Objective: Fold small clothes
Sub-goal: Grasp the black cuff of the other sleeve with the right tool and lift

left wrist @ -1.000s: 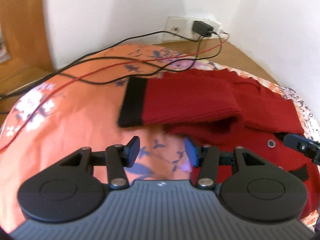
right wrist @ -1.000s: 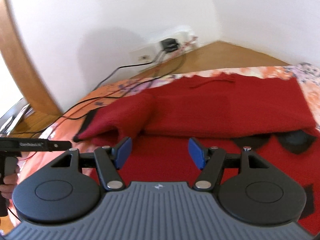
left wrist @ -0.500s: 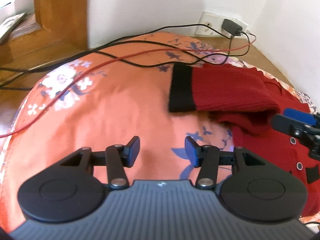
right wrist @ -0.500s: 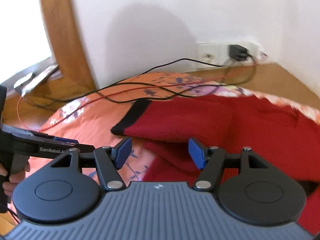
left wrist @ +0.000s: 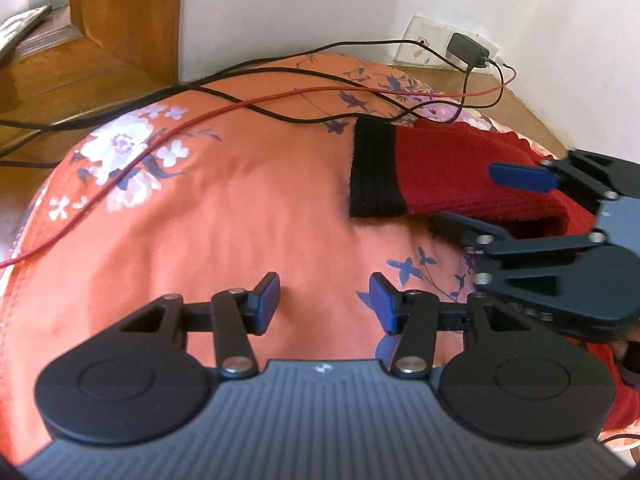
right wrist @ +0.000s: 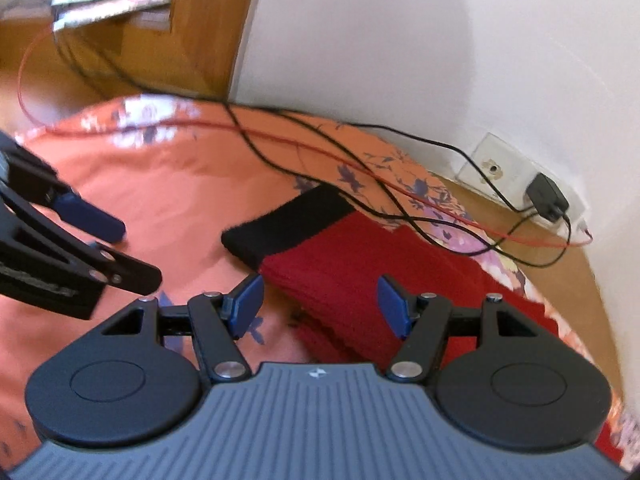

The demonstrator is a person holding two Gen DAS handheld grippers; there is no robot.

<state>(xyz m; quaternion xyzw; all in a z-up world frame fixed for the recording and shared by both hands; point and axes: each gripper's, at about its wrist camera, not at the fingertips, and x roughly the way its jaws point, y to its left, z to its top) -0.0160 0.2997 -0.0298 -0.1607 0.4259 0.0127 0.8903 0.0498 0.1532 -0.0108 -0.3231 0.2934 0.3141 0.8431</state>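
Left gripper [left wrist: 324, 304]: jaws spread, nothing between them; hovers over bare orange cover, well short of the sleeve; seen again at the left edge of the right wrist view [right wrist: 100, 240], blue pad uppermost.
Right gripper [right wrist: 320, 304]: jaws spread wide, straddling the near edge of the red sleeve, not pinching it; contact between pads and knit cannot be told. In the left wrist view [left wrist: 480, 204] turned on its side, one blue pad above the sleeve and the lower finger at the sleeve's underside fold.
Sweater [left wrist: 460, 172]: red ribbed knit, lies on the cover at the right side, toward the wall corner; body mostly hidden behind the right gripper in the left wrist view.
Sleeve [right wrist: 344, 280]: folded over, lies flat across the sweater, pointing out over the cover.
Cuff [left wrist: 374, 172]: black ribbed band at the sleeve's end, flat on the cover, just below the cables.
Cover [left wrist: 200, 220]: orange cloth with white and blue flowers, under everything.
Cables [left wrist: 280, 96]: two black and one red, run across the far part of the cover to the wall.
Charger [left wrist: 468, 50]: black, plugged into the white socket plate [left wrist: 420, 38] low on the wall.
Door frame [left wrist: 128, 12]: wooden, far left.
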